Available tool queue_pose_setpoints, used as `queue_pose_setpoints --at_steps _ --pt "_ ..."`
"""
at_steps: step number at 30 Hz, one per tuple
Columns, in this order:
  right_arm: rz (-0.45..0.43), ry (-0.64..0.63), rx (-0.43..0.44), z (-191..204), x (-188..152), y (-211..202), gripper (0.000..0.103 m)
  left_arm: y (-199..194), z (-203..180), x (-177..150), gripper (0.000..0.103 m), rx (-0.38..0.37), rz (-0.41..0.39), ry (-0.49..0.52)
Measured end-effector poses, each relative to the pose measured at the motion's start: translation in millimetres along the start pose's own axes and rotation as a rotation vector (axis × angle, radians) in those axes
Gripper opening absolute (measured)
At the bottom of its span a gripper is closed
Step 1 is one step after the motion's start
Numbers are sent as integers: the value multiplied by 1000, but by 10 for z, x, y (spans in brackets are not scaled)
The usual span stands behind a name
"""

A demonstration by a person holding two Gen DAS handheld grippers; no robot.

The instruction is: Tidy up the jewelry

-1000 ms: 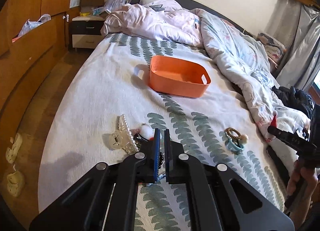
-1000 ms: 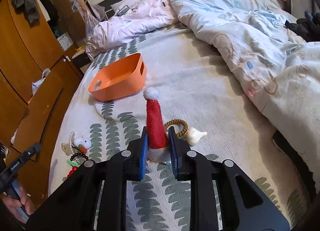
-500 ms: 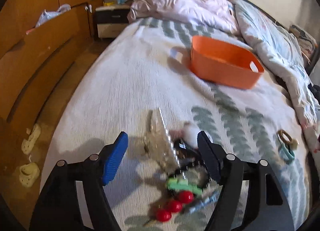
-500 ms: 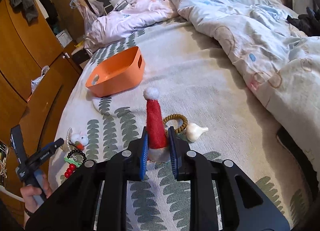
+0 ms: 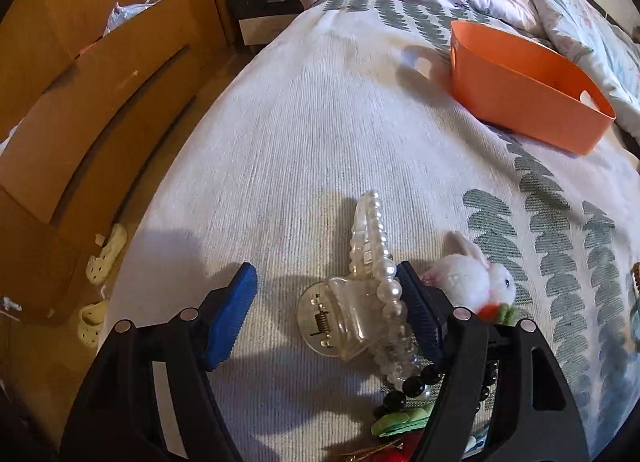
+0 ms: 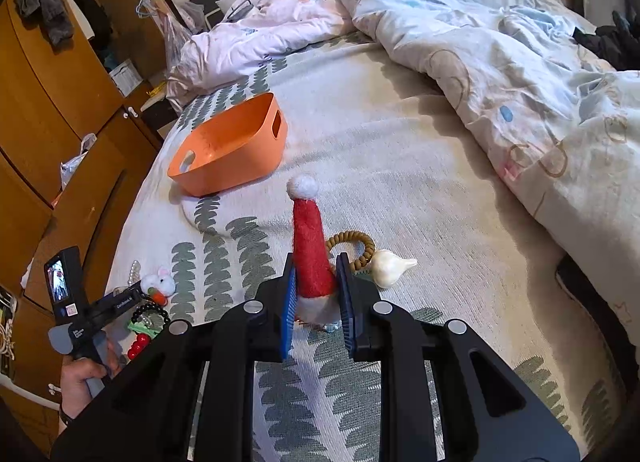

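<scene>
Left gripper (image 5: 326,302) drops over a pearl hair claw (image 5: 360,302) on the bed (image 5: 320,122); right gripper (image 6: 316,298) holds a Santa hat clip (image 6: 310,246).

A second ago the left jaws were together above the pile; they have just sprung apart, and the gripper now sits lower, straddling the claw, right pad against its pearls, left pad clear; a plush bunny clip (image 5: 472,278) lies just beside; the right gripper stays clamped on the hat, unmoved; the orange basket (image 6: 236,150) sits well beyond, farther up the bed.
</scene>
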State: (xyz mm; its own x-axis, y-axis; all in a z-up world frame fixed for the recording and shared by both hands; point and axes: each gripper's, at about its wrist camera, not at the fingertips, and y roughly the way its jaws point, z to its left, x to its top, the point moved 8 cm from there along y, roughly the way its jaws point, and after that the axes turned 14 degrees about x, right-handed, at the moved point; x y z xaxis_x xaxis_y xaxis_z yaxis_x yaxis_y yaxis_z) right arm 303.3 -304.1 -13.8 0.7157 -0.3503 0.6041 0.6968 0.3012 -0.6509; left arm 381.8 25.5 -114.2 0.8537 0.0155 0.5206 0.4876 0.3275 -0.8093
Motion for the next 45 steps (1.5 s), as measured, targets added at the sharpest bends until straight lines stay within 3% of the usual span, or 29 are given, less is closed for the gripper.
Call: queue_pose_setpoints --at_steps 4,12,18,19,21,34,40,45 --pt "1 -6 2 24 -13 -17 20 -60 -79 -15 47 -19 -17 35" --pt "-29 3 15 36 45 -137 20 -138 -49 -40 46 -55 1 30" --pt "-54 -5 29 113 80 -248 20 -404 163 48 40 -64 -46 -17" --pt "-61 -7 35 137 87 -283 20 -475 206 69 24 -72 -63 -27" --pt "-74 -10 44 174 106 -348 20 -565 268 103 14 -66 -80 -38" --pt "-117 -16 86 297 119 -614 20 -714 357 -41 13 -112 -65 -36" --pt "-111 -37 105 450 5 -723 20 -1093 513 -97 13 -134 -118 -43" --pt "-108 -31 121 597 -222 -1005 20 -1573 496 -258 13 -193 -163 -20"
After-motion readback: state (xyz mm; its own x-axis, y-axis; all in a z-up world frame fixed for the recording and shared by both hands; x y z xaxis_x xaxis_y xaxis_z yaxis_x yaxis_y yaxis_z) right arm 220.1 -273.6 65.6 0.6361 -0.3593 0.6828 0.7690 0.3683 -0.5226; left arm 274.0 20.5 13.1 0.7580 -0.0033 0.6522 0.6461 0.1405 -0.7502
